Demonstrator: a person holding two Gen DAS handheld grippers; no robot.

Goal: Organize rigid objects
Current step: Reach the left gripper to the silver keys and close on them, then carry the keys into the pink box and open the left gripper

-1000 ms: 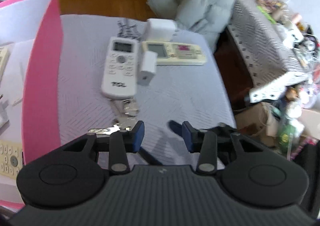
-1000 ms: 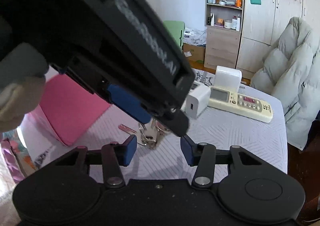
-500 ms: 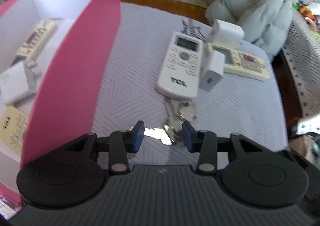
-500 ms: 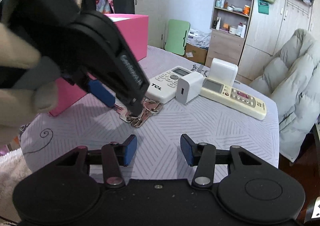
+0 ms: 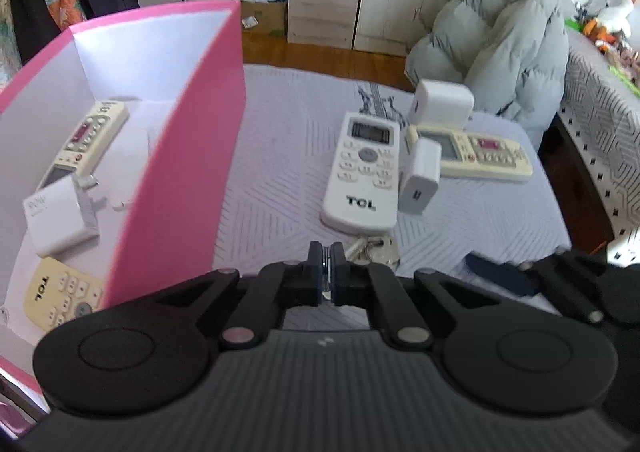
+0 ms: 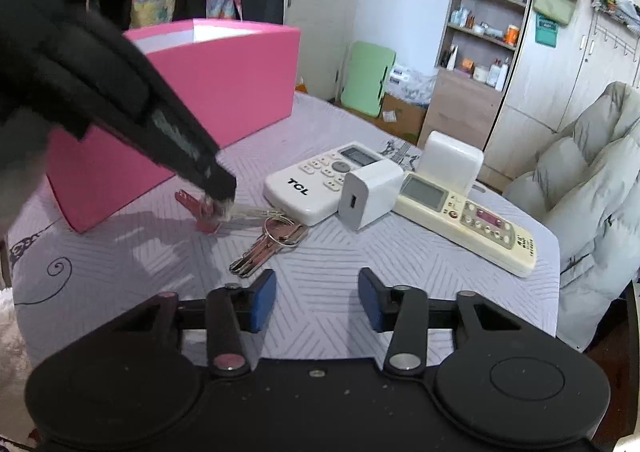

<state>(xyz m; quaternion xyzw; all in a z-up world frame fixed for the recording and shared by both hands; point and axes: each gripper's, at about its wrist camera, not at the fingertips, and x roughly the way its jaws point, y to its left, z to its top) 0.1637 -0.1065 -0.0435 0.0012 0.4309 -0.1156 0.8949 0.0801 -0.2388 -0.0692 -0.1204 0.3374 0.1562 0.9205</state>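
Note:
A bunch of keys (image 6: 267, 238) lies on the grey tablecloth in front of a white TCL remote (image 6: 324, 178). My left gripper (image 5: 328, 266) is shut on one key of the bunch; its tip shows in the right wrist view (image 6: 218, 194) pinching a key at the table. The key ring (image 5: 376, 248) shows just past its fingers. My right gripper (image 6: 317, 298) is open and empty, low over the cloth near the keys. A small white charger (image 6: 370, 192), a cream remote (image 6: 468, 218) and a larger white adapter (image 6: 452, 162) lie beyond.
A pink box (image 5: 180, 172) stands at the left; it holds two cream remotes (image 5: 86, 138) and a white adapter (image 5: 58, 214). A grey puffer jacket (image 5: 500, 36) hangs at the far right edge of the table. Shelves and cupboards stand behind.
My left gripper has come down onto the keys and closed on one. The right gripper has stayed open and drawn back a little.

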